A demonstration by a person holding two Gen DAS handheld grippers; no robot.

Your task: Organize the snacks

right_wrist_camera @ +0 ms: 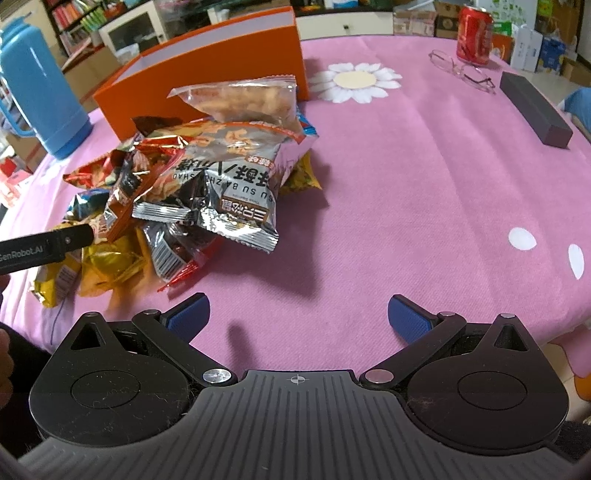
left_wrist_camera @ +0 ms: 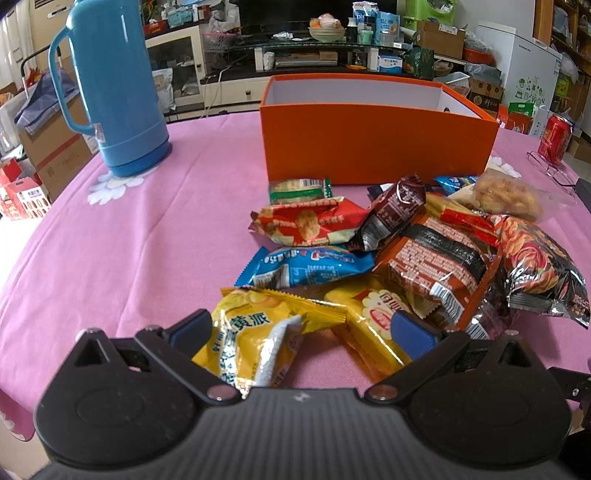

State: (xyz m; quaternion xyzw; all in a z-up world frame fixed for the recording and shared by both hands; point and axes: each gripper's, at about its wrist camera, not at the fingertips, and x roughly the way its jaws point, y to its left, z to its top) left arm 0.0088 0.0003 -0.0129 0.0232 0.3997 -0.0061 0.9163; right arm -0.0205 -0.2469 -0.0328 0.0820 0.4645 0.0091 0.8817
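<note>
A heap of snack packets [left_wrist_camera: 406, 243] lies on the pink tablecloth in front of an orange box [left_wrist_camera: 376, 144] whose white inside looks bare. My left gripper [left_wrist_camera: 303, 326] stands open, its blue pads either side of a yellow pie packet [left_wrist_camera: 255, 336] at the heap's near edge, not pressing on it. In the right wrist view the same heap [right_wrist_camera: 207, 173] sits left of centre, with the orange box [right_wrist_camera: 207, 62] behind it. My right gripper [right_wrist_camera: 297, 314] is open over bare cloth, right of the heap. The left gripper's black arm [right_wrist_camera: 44, 249] pokes in from the left.
A blue thermos jug [left_wrist_camera: 114, 85] stands at the back left of the table. At the right are a red drink can [right_wrist_camera: 474, 35], a pair of glasses [right_wrist_camera: 461, 70] and a dark oblong case [right_wrist_camera: 535, 109]. The tablecloth [right_wrist_camera: 406, 177] falls off at the round table's edge.
</note>
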